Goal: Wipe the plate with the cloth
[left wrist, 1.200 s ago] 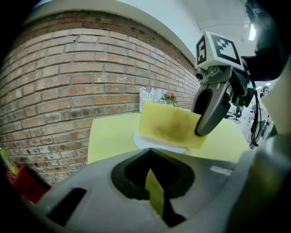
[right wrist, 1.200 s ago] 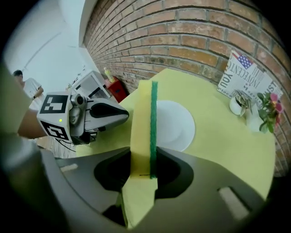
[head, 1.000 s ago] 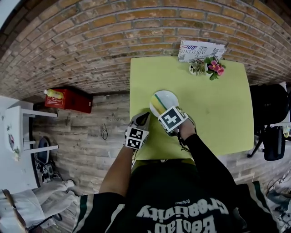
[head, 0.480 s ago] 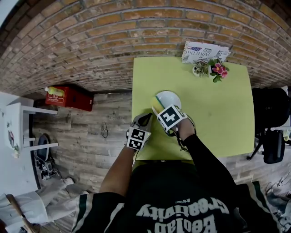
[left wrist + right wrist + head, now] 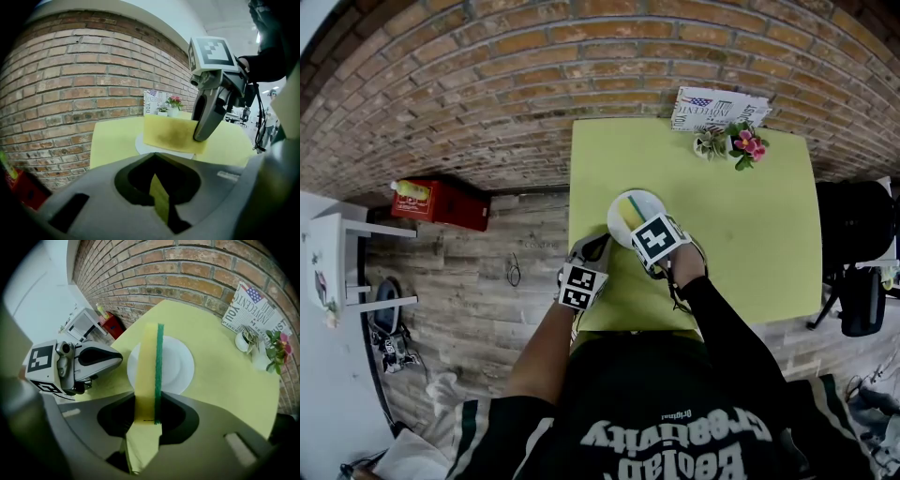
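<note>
The right gripper is clamped on a flat rectangular sponge cloth, soft yellow with a thin green scouring layer down one face. The cloth juts straight out ahead of the claw, edge-up, over a round, smooth white plate. Seen from the left gripper view, its broad yellow face carries a dark smudge. The plate lies directly beneath and ahead of that claw on the matte yellow-green table. The left gripper sits just left of the right claw, its grey tapered tip close to the plate's near rim. Its jaws are drawn together with nothing between them. A rough brick wall rises beyond the table.
</note>
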Action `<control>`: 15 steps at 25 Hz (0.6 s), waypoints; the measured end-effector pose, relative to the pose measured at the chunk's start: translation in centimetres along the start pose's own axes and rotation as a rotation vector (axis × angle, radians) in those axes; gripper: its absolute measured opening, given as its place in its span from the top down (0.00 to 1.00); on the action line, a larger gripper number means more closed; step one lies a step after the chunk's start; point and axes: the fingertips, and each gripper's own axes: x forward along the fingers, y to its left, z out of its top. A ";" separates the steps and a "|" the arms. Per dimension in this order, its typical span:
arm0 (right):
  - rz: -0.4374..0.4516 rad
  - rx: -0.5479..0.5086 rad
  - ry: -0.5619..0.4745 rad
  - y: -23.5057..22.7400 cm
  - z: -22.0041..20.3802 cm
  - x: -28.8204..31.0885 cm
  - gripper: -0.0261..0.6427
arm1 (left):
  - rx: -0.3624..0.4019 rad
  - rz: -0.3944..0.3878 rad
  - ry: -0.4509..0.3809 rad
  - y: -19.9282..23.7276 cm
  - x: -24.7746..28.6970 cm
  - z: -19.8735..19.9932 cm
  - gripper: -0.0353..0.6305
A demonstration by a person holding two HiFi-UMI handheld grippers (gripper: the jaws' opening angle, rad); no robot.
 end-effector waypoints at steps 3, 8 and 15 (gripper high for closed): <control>-0.009 0.013 -0.004 -0.6 -0.1 -0.1 0.76 | -0.005 -0.004 -0.006 -0.2 -0.2 0.7 0.94; -0.030 0.036 -0.007 -2.0 -0.5 -0.5 0.76 | 0.001 0.002 -0.005 0.1 0.0 0.2 0.94; -0.047 0.076 0.006 -3.4 -1.6 -0.8 0.76 | 0.001 0.002 -0.004 0.0 -0.1 0.4 0.94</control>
